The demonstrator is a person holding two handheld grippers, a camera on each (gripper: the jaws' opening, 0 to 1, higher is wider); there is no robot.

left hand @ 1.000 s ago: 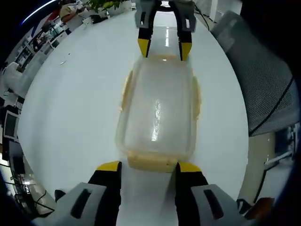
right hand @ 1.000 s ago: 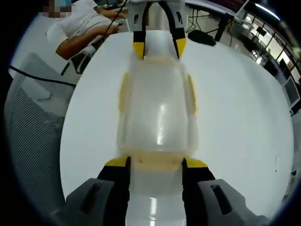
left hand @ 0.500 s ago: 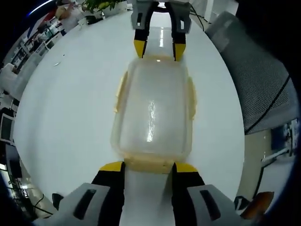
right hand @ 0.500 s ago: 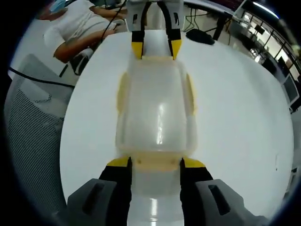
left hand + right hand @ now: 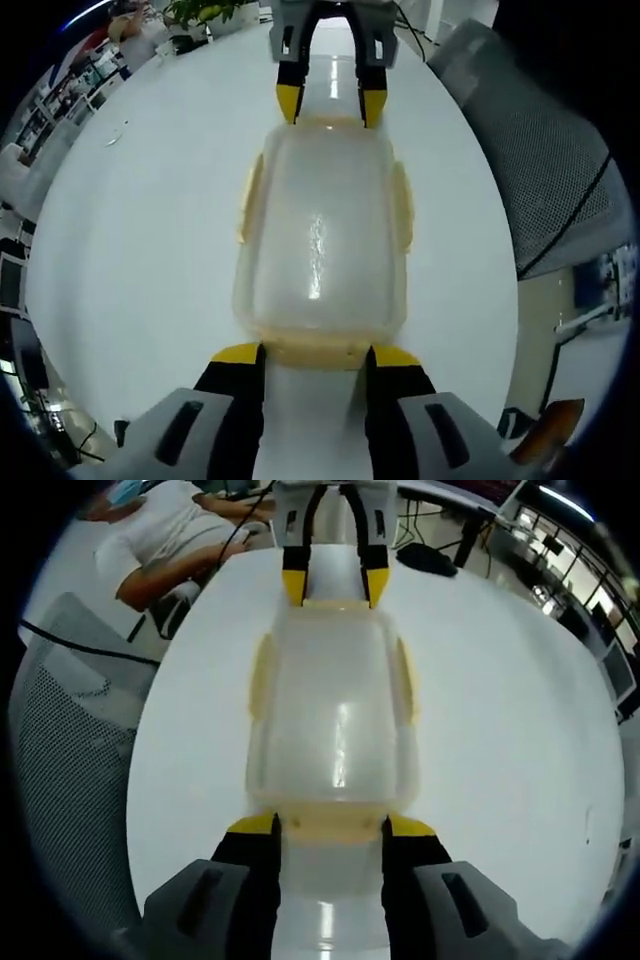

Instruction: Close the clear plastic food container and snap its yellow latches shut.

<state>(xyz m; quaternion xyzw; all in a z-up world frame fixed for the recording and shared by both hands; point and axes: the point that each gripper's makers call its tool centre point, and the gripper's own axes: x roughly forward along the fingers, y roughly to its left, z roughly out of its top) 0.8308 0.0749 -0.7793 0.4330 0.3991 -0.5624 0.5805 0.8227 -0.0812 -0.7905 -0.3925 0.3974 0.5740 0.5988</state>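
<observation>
lidded container (image 5: 320, 235) on white table (image 5: 150, 220); left gripper (image 5: 314, 354) & right gripper (image 5: 329, 825) at opp ends, jaws apart, straddling end latches.

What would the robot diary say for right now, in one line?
container: lid on, on white table | left gripper: open, at near end latch | right gripper: open, at opposite end latch
</observation>
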